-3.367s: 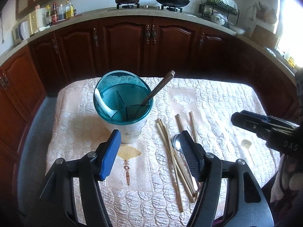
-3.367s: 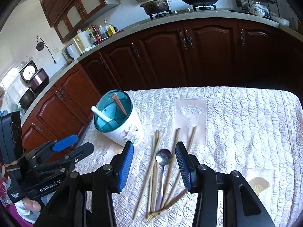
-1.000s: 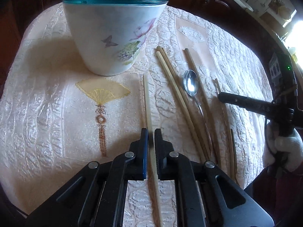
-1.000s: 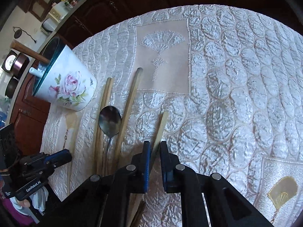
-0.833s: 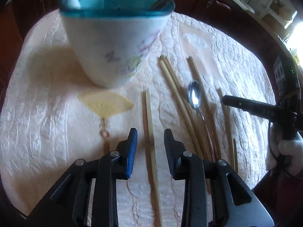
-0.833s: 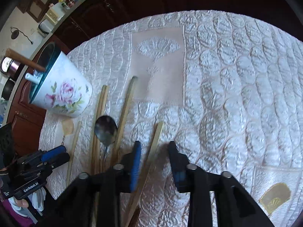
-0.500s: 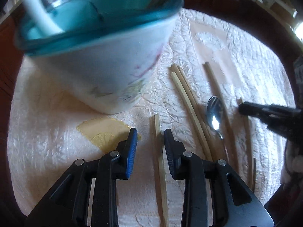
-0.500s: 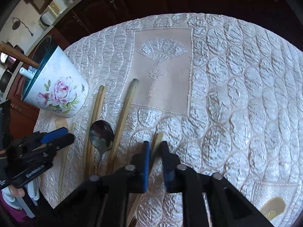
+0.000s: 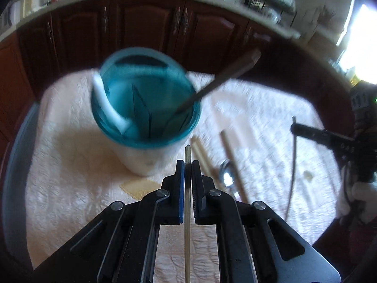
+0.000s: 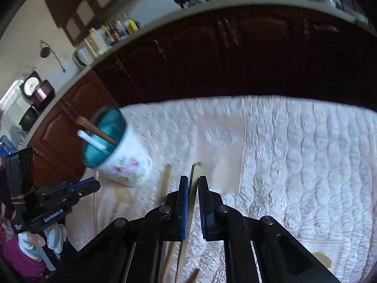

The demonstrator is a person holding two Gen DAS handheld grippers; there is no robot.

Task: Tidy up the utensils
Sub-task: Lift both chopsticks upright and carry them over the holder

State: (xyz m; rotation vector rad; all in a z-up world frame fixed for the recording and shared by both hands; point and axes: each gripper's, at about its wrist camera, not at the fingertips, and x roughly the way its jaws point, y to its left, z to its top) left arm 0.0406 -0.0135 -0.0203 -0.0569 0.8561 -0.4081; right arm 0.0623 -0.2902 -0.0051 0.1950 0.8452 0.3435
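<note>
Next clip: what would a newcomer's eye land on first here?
Each claw is shut on one chopstick: the left claw pinches the left chopstick, the right claw the right chopstick. Behind stands the teal-rimmed utensil holder with a white spoon inside; a metal spoon lies on the quilted cloth.

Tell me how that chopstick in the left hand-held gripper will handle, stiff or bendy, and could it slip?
The chopstick looks stiff: it runs straight through the shut left hand-held gripper with no sag. It is thin and smooth, pinched at one spot, so it may pivot or slip. It probably weighs little.
</note>
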